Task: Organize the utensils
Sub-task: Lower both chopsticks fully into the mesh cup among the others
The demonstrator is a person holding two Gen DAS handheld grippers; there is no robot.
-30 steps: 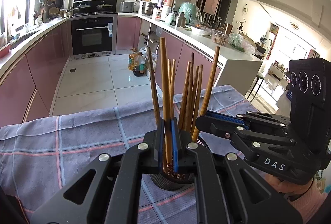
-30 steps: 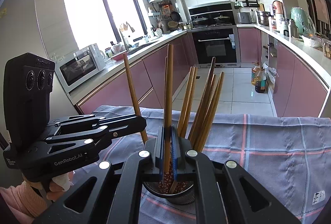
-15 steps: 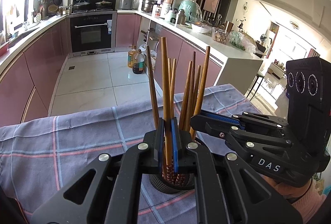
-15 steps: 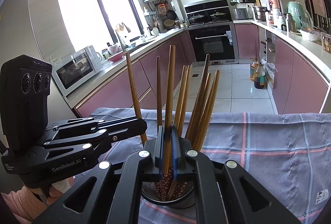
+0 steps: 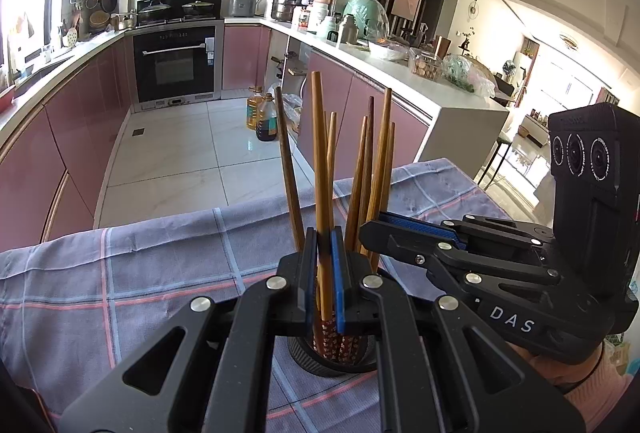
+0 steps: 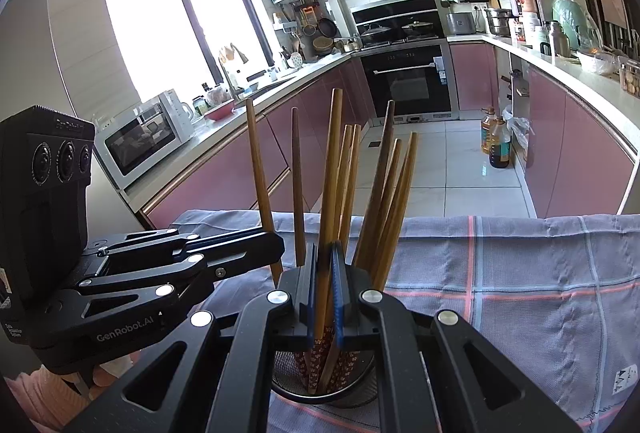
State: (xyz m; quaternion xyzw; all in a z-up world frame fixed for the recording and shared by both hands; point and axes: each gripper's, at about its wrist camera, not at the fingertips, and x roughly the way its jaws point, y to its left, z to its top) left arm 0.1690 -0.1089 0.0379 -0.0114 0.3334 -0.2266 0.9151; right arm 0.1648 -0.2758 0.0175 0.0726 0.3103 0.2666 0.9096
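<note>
A dark mesh utensil cup (image 5: 334,357) (image 6: 324,389) stands on a blue plaid cloth and holds several wooden chopsticks upright, patterned ends down. My left gripper (image 5: 323,269) is shut on one chopstick (image 5: 320,161) just above the cup's rim. My right gripper (image 6: 325,281) is shut on another chopstick (image 6: 332,169) over the same cup. Each gripper shows in the other's view, the right gripper (image 5: 376,229) to the right and the left gripper (image 6: 276,245) to the left, both close beside the chopstick bundle.
The plaid cloth (image 5: 120,273) (image 6: 540,293) covers the table up to its far edge, with kitchen floor beyond. Pink cabinets, an oven (image 5: 176,65) and oil bottles (image 5: 262,115) stand far behind. A microwave (image 6: 144,141) sits on the left counter.
Both grippers have sunk with their chopsticks, so the held sticks sit deeper in the cup. The right gripper's chopstick has come more upright among the others.
</note>
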